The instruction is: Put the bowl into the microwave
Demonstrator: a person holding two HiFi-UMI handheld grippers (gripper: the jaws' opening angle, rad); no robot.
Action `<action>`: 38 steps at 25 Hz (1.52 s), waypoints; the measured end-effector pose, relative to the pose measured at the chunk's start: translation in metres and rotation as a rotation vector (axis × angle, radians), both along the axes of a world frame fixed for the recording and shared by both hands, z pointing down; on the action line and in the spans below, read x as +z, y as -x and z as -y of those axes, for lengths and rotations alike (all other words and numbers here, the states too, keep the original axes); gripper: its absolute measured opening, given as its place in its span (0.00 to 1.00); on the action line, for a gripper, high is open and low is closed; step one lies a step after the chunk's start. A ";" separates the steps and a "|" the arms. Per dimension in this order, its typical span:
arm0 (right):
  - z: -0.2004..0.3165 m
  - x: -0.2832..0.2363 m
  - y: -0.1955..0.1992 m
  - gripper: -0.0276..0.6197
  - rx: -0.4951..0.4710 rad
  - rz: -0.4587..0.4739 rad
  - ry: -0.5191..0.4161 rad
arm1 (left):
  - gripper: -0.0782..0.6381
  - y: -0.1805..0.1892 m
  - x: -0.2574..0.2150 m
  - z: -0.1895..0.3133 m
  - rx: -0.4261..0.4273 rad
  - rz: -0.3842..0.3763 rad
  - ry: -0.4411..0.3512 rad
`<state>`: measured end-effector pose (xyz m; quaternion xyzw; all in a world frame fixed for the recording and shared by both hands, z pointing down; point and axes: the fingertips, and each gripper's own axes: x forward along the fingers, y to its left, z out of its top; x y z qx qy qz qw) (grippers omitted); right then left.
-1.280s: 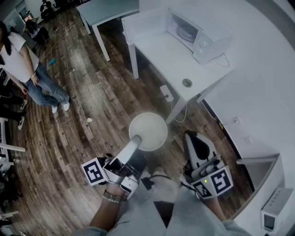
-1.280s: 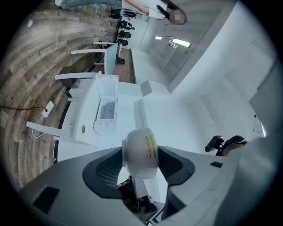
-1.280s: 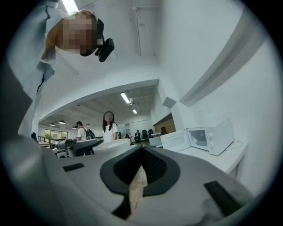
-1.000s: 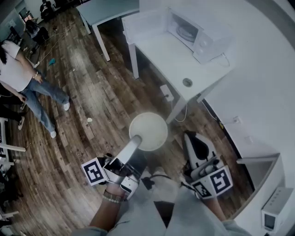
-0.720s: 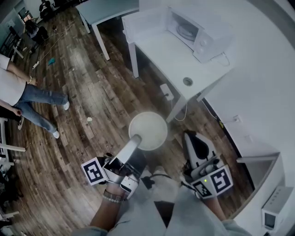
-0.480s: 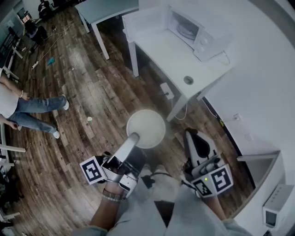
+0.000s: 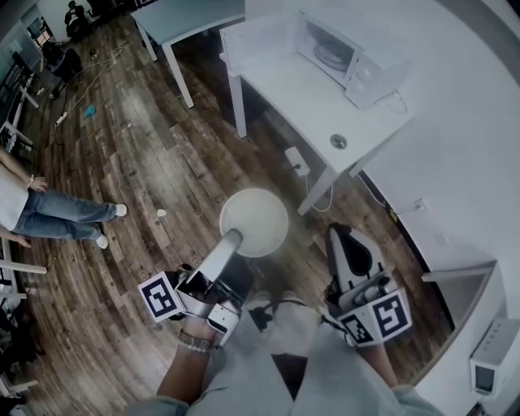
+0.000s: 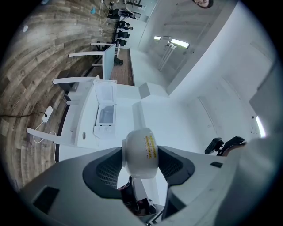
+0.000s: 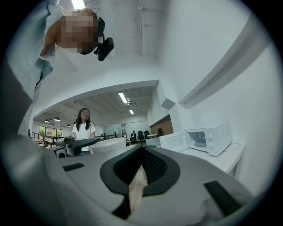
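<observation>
A white bowl [image 7: 254, 222] hangs over the wood floor, held at its near rim by my left gripper [image 7: 235, 239], which is shut on it. The left gripper view shows the bowl [image 8: 140, 152] clamped between both jaws. Ahead, on a white table [image 7: 301, 106], stands the white microwave [image 7: 351, 58] with its door [image 7: 260, 36] swung open and a glass plate inside. My right gripper [image 7: 344, 237] is beside the bowl on the right, shut and holding nothing. The right gripper view has the jaws [image 9: 141, 149] closed together, the bowl [image 9: 108, 144] to their left and the microwave [image 9: 208, 137] to their right.
A person [image 7: 45, 213] stands on the floor at the far left. A white power strip [image 7: 296, 161] lies by the table leg, and a round cable port [image 7: 338, 141] sits in the tabletop. A grey table [image 7: 187, 15] stands behind. A small appliance [image 7: 491, 367] is at lower right.
The bowl and my left gripper have shifted a little forward toward the table. The person at the left has walked further left, partly out of view. My right gripper has stayed put.
</observation>
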<state>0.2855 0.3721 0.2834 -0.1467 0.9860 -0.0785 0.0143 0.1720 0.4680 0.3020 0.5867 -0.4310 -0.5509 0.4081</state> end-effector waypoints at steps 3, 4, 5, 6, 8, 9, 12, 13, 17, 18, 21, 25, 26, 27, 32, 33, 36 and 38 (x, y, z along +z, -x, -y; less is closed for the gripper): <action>-0.007 0.001 0.005 0.05 0.005 0.004 -0.001 | 0.44 0.007 0.000 -0.007 -0.002 0.001 -0.003; -0.008 0.001 0.006 0.05 0.006 0.004 -0.003 | 0.44 0.009 0.001 -0.009 -0.003 0.003 -0.003; -0.010 0.002 0.008 0.05 0.007 0.005 -0.004 | 0.44 0.010 0.002 -0.010 -0.003 0.004 -0.002; -0.010 0.002 0.009 0.05 0.008 0.005 -0.004 | 0.44 0.012 0.002 -0.011 -0.004 0.004 -0.001; -0.009 0.003 0.011 0.05 0.006 0.000 -0.003 | 0.44 0.014 0.003 -0.010 -0.006 -0.001 -0.001; -0.009 0.004 0.011 0.05 0.006 -0.003 -0.003 | 0.44 0.015 0.003 -0.009 -0.007 -0.006 -0.002; -0.004 0.005 0.016 0.05 0.006 -0.006 -0.003 | 0.44 0.021 0.003 -0.005 -0.010 -0.018 -0.006; -0.002 0.006 0.018 0.05 0.005 -0.007 -0.002 | 0.44 0.023 0.003 -0.002 -0.013 -0.021 -0.004; 0.011 0.010 0.031 0.05 -0.012 -0.009 0.004 | 0.44 0.034 0.008 0.009 -0.030 -0.033 0.005; 0.016 0.010 0.035 0.05 -0.017 -0.009 0.005 | 0.44 0.037 0.009 0.013 -0.035 -0.034 0.006; 0.034 0.012 0.047 0.05 -0.034 -0.007 0.008 | 0.44 0.044 0.010 0.029 -0.042 -0.030 0.011; 0.062 0.012 0.066 0.05 -0.050 -0.005 0.013 | 0.44 0.059 0.007 0.055 -0.048 -0.030 0.011; 0.071 0.012 0.071 0.05 -0.053 -0.004 0.016 | 0.44 0.062 0.007 0.064 -0.052 -0.029 0.010; 0.080 0.012 0.075 0.05 -0.057 -0.004 0.019 | 0.44 0.066 0.006 0.073 -0.054 -0.029 0.009; 0.125 0.011 0.100 0.05 -0.079 -0.004 0.020 | 0.44 0.082 0.003 0.117 -0.060 -0.039 0.001; 0.133 0.010 0.105 0.05 -0.083 -0.003 0.020 | 0.44 0.086 0.002 0.125 -0.063 -0.040 0.000; 0.158 0.010 0.120 0.05 -0.093 -0.003 0.019 | 0.44 0.100 0.000 0.148 -0.074 -0.046 -0.004; 0.176 0.010 0.130 0.05 -0.097 -0.001 0.022 | 0.44 0.109 -0.001 0.164 -0.082 -0.039 -0.005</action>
